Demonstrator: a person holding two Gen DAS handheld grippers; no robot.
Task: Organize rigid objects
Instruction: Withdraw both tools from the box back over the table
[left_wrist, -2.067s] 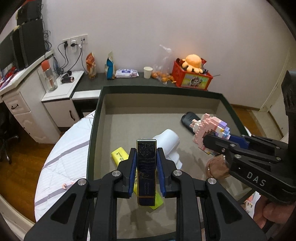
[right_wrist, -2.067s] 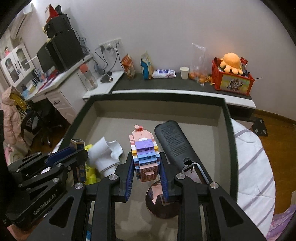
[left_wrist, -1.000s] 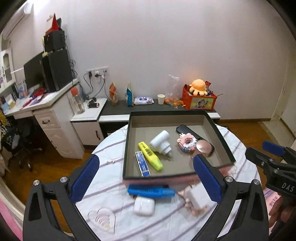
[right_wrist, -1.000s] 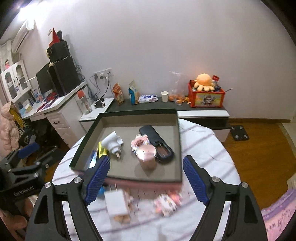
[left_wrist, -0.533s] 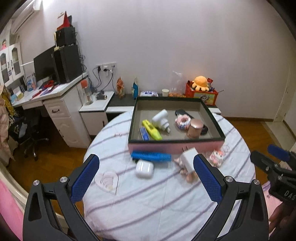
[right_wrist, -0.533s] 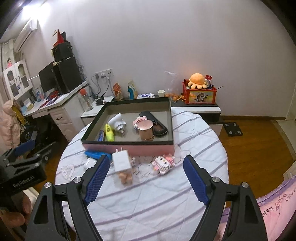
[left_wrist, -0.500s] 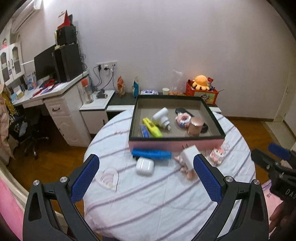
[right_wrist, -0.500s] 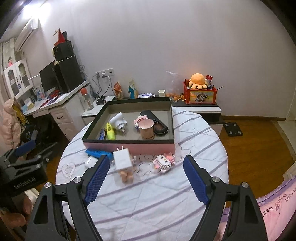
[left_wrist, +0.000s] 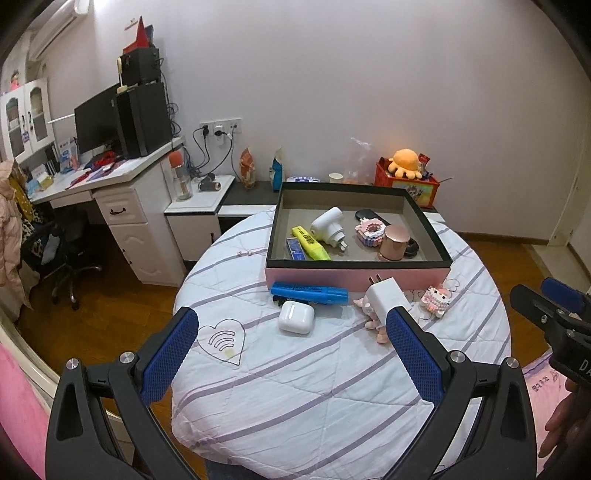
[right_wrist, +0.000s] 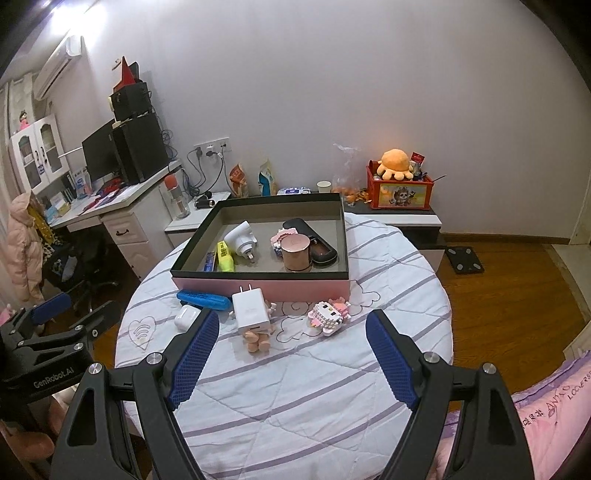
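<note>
A pink box with a dark rim (left_wrist: 354, 274) (right_wrist: 258, 288) sits on the round table. Inside lie a small blue box (left_wrist: 295, 248), a yellow highlighter (left_wrist: 310, 243), a white plug adapter (left_wrist: 327, 224), a pink brick figure (left_wrist: 370, 232), a rose-gold cylinder (left_wrist: 393, 243) and a black case (right_wrist: 314, 240). In front of the box lie a blue marker (left_wrist: 309, 293), a white earbud case (left_wrist: 296, 316), a white charger (right_wrist: 252, 309) on a small doll, and a pink brick cat (right_wrist: 328, 313). My left gripper (left_wrist: 291, 350) and right gripper (right_wrist: 291, 358) are open and empty, held back over the near table.
The table has a white striped quilted cover (left_wrist: 314, 387) with a heart mark (left_wrist: 221, 340). A white desk (left_wrist: 114, 199) with monitor stands at left, a low shelf with a red toy box (right_wrist: 399, 192) behind. A pink bed edge (right_wrist: 546, 410) lies at right.
Both grippers let go of the small blue box and the pink brick figure in the box, opened wide, and pulled far back from the table.
</note>
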